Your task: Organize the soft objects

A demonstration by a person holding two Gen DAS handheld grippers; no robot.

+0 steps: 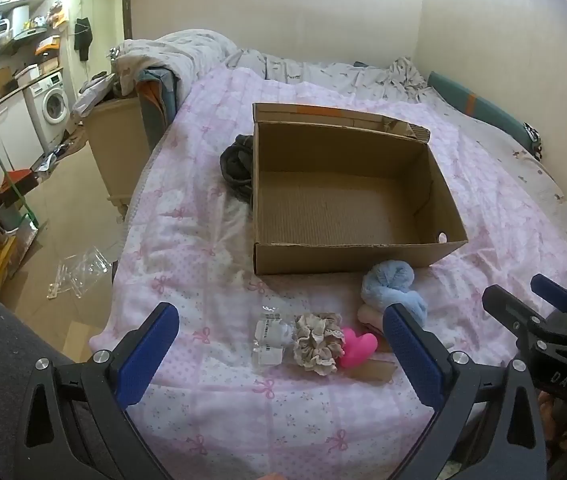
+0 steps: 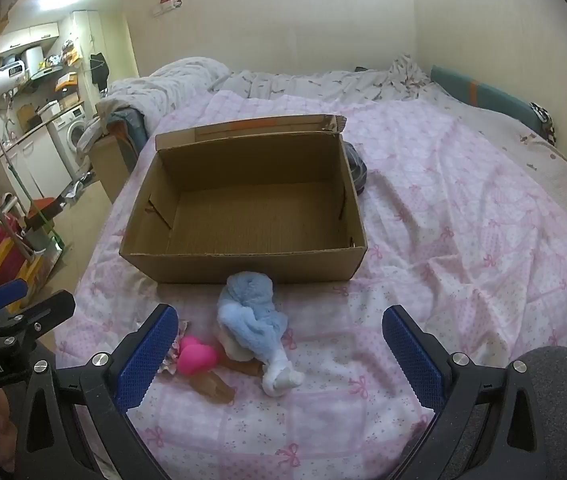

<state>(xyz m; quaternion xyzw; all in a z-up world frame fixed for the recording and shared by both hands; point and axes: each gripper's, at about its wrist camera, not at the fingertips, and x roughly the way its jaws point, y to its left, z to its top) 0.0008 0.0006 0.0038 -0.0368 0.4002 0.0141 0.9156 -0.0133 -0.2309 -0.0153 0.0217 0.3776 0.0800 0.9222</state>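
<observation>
On a bed spread with a pink bow-print quilt point(image 1: 211, 400), an empty cardboard box point(image 2: 243, 268) waits with its open top facing up while a cluster of soft things lies just in front of its near wall. Both tongs hang above the quilt's near edge, tilted down toward the pile, jaws spread wide and holding nothing. The fluffy blue sock bundle point(image 2: 249, 316) lies almost straight ahead of the right gripper point(image 2: 279, 356), between its blue pads, its long axis running from the box wall back toward the camera and ending in a white toe. The pink heart point(image 1: 357, 346) and beige scrunchie point(image 1: 319, 344) sit touching each other in front of the left gripper point(image 1: 283, 356), beside a small clear packet point(image 1: 269, 338). By this layout, the right hand looks better placed for the socks, the left for the scrunchie and heart. A dark garment point(image 1: 239, 166) rests against the box's far side.
</observation>
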